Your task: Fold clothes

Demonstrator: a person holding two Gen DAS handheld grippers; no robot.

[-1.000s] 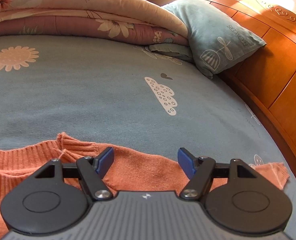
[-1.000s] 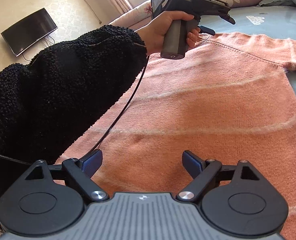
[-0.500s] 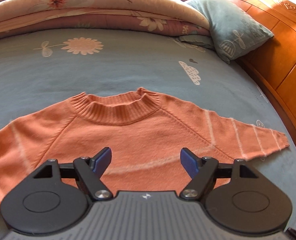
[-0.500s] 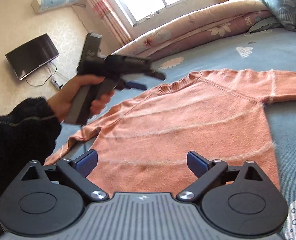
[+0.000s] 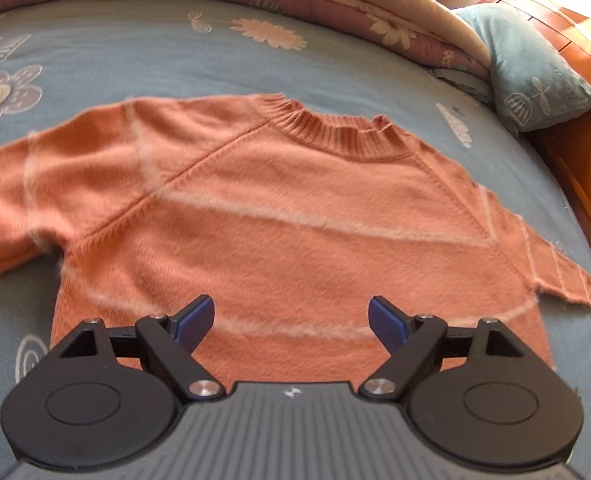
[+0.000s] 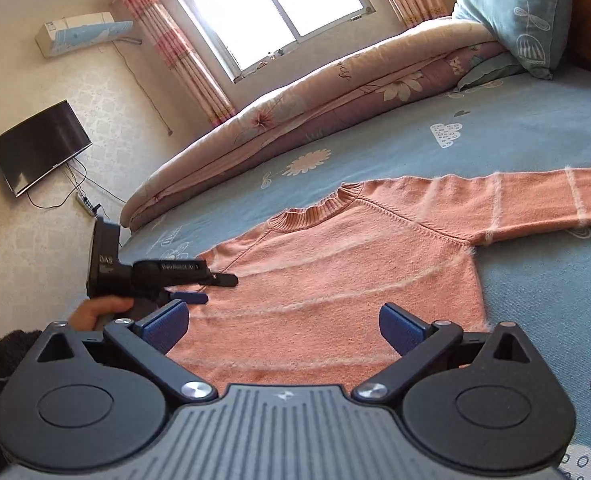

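Bed sheet (image 5: 335, 56) bears sweater (image 5: 295, 216), sleeve cut off.

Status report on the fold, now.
Both tongs, left and right, just opened, empty. Sweater flat on bed, unfolded. Nothing in the way.

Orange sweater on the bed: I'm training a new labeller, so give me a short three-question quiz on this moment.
1. True or false: the sweater lies spread flat on the bed sheet with both sleeves out to the sides.
2. What is between the fingers of the right gripper? A) a sleeve B) nothing C) the pillow
3. Fill in: the left gripper is ____, holding nothing.

Key: 1 true. 2 B: both grippers' jaws have just been opening and stand wide with nothing between them, above the sweater's lower part. 3 open.
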